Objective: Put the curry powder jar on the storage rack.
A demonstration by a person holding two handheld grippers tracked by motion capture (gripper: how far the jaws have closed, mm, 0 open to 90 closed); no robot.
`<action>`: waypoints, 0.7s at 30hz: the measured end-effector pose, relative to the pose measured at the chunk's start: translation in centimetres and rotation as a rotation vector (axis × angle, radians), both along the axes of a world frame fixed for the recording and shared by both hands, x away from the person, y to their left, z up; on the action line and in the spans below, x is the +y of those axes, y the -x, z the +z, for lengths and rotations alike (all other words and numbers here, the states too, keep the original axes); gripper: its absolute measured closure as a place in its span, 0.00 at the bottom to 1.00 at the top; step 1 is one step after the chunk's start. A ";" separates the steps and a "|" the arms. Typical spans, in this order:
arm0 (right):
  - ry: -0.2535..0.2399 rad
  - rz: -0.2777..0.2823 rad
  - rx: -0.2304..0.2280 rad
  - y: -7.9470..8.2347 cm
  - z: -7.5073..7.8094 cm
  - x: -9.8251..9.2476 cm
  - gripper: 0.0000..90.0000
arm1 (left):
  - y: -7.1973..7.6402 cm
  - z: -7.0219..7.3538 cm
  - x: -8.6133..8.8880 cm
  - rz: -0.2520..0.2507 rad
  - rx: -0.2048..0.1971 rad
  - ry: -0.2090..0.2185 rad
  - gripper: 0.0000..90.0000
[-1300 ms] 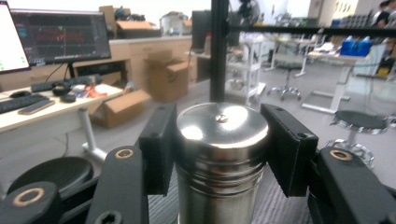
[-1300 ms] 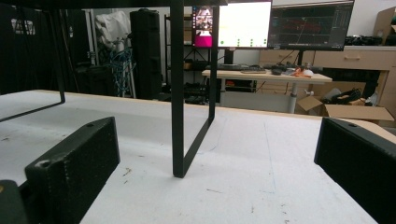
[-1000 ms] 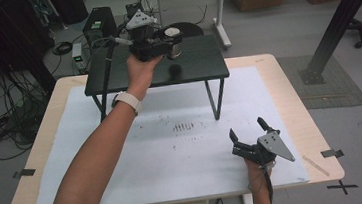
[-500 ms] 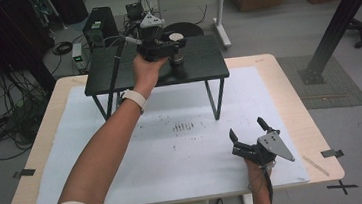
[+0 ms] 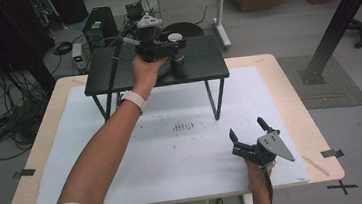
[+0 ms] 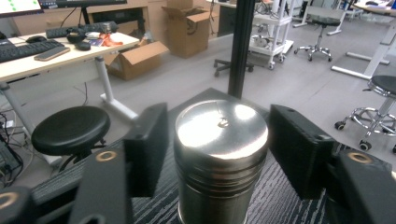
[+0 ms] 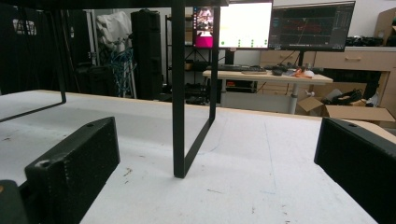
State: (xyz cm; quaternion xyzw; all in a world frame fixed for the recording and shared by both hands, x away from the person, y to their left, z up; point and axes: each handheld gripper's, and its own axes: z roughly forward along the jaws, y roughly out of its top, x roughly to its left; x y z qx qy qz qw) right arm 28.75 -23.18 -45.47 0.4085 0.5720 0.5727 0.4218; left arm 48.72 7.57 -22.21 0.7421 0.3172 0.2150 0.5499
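Note:
A shiny steel canister (image 6: 222, 154) with a ribbed band stands upright on the small black stand (image 5: 204, 65); in the high view the canister (image 5: 179, 66) is near the stand's middle. My left gripper (image 5: 179, 48) is held over the stand. In the left gripper view my left gripper (image 6: 219, 122) is open, one jaw on each side of the canister's top with narrow gaps. My right gripper (image 5: 246, 128) rests low on the white sheet near the front right. It is open with nothing between its jaws, as the right gripper view (image 7: 217, 154) confirms.
The stand's thin black legs (image 7: 180, 93) rise from the white sheet (image 5: 173, 148) that covers the wooden table (image 5: 288, 86). A black stool (image 6: 70, 130) sits behind the stand. Dark smudges (image 5: 185, 127) mark the sheet's middle.
My left gripper has moved to the right along the stand until its jaws flank the canister. The canister and my right gripper have stayed put.

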 end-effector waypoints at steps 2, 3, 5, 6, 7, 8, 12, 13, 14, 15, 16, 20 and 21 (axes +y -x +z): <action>0.001 0.000 0.000 0.0 0.0 0.0 0.00 | 0.2 0.2 0.2 0.003 -0.006 0.010 0.38; 0.001 0.000 0.000 0.0 0.0 0.0 0.00 | 0.3 0.3 0.3 0.005 -0.010 0.013 0.36; 0.001 0.000 0.000 0.0 0.0 0.0 0.00 | 0.5 0.5 0.5 0.005 -0.017 0.019 0.33; 0.001 0.000 0.000 0.0 0.0 0.0 0.00 | 0.6 0.6 0.5 0.003 -0.020 0.025 0.32; 0.001 0.000 0.000 0.0 0.0 0.0 0.00 | 0.7 0.6 0.6 0.003 -0.024 0.028 0.30; 0.000 0.000 0.000 0.0 0.0 0.0 0.00 | 0.8 0.7 0.7 0.004 -0.030 0.033 0.29; -0.001 0.001 0.001 0.0 0.0 0.0 0.00 | 1.0 0.7 1.3 0.008 -0.035 0.061 0.26; -0.001 0.001 0.002 0.0 0.0 0.0 0.00 | 1.1 0.7 1.4 0.009 -0.036 0.063 0.26; -0.001 0.001 0.002 0.0 0.0 0.0 0.00 | 1.1 0.7 1.5 0.009 -0.037 0.065 0.25; -0.001 0.001 0.002 0.0 0.0 0.0 0.00 | 1.2 0.8 1.6 0.006 -0.036 0.071 0.25; -0.001 0.001 0.002 0.0 0.0 0.0 0.00 | 1.2 0.8 1.8 0.003 -0.032 0.088 0.23; -0.002 0.001 0.003 0.0 0.0 0.0 0.00 | 1.5 1.0 2.4 0.002 -0.040 0.125 0.18; -0.001 0.000 0.003 0.0 0.0 0.0 0.00 | 1.6 1.0 2.6 0.002 -0.041 0.128 0.16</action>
